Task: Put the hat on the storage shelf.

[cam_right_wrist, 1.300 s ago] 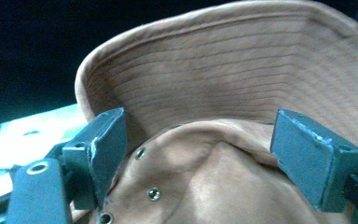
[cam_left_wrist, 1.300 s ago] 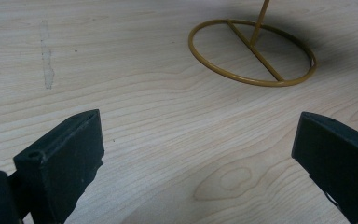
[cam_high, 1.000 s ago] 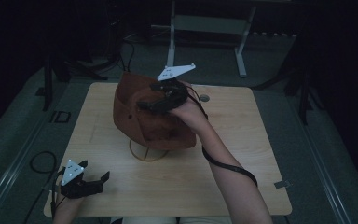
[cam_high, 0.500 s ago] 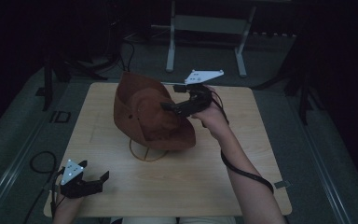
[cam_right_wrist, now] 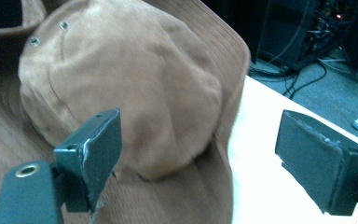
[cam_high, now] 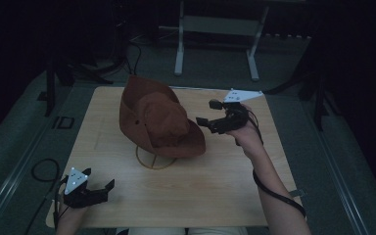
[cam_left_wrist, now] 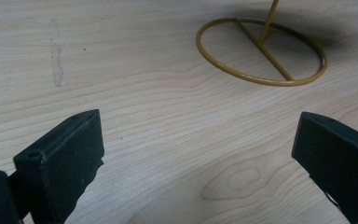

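Observation:
A brown brimmed hat (cam_high: 159, 122) sits tilted on a yellow wire stand (cam_high: 155, 159) near the middle of the wooden table (cam_high: 215, 181). My right gripper (cam_high: 204, 122) hovers just right of the hat's brim, open and holding nothing; its own view looks past both jaws at the hat's crown (cam_right_wrist: 135, 88). My left gripper (cam_high: 105, 188) rests low at the table's front left corner, open and empty. The stand's ring base (cam_left_wrist: 261, 51) lies ahead of it on the wood.
The table's right half and front middle are bare wood. A metal frame (cam_high: 215, 36) stands on the floor behind the table. Cables lie on the dark floor at the left (cam_high: 41, 169) and trail from the right forearm.
My right gripper has pulled away from the hat to the right and now stands off its brim. The hat stays on the stand. The left gripper has barely moved.

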`<state>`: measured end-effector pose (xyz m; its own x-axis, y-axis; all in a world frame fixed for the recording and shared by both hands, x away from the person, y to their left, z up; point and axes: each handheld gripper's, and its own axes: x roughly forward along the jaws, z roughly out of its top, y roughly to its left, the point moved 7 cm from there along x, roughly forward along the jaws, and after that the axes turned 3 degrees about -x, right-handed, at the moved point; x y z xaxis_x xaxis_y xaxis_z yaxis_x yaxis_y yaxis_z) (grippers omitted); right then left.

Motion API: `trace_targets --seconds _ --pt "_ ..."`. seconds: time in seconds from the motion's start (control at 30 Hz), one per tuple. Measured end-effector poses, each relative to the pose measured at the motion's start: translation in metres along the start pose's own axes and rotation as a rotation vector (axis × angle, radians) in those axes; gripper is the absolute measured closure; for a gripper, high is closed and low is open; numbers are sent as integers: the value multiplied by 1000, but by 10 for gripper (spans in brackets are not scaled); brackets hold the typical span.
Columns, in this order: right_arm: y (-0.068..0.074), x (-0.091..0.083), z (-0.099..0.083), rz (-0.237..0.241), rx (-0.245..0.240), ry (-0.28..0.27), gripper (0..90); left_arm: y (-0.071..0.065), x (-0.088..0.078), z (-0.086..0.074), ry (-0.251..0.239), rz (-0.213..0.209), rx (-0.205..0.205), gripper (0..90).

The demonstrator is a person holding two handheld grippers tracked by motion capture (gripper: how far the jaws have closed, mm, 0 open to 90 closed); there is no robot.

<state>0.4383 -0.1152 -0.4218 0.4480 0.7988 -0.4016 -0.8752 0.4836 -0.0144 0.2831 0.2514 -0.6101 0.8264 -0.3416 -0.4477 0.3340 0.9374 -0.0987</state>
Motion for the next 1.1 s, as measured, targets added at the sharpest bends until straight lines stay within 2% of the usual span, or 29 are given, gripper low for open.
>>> trace_targets --seconds 0.23,0.53,0.8,0.97,1.1 --pt "-15 -17 -36 -48 44 9 145 1 0 1 -6 2 -11 29" --pt "-24 -30 -85 -99 71 34 145 1 0 0 -4 2 -13 29" --pt "-24 -37 -125 -139 72 49 145 1 0 0 -3 2 -14 29" --pt "-23 -41 -151 -133 107 63 145 1 -1 0 -6 -1 -16 29" --pt "-23 -47 -167 -151 118 65 145 1 0 0 -3 3 -14 29"
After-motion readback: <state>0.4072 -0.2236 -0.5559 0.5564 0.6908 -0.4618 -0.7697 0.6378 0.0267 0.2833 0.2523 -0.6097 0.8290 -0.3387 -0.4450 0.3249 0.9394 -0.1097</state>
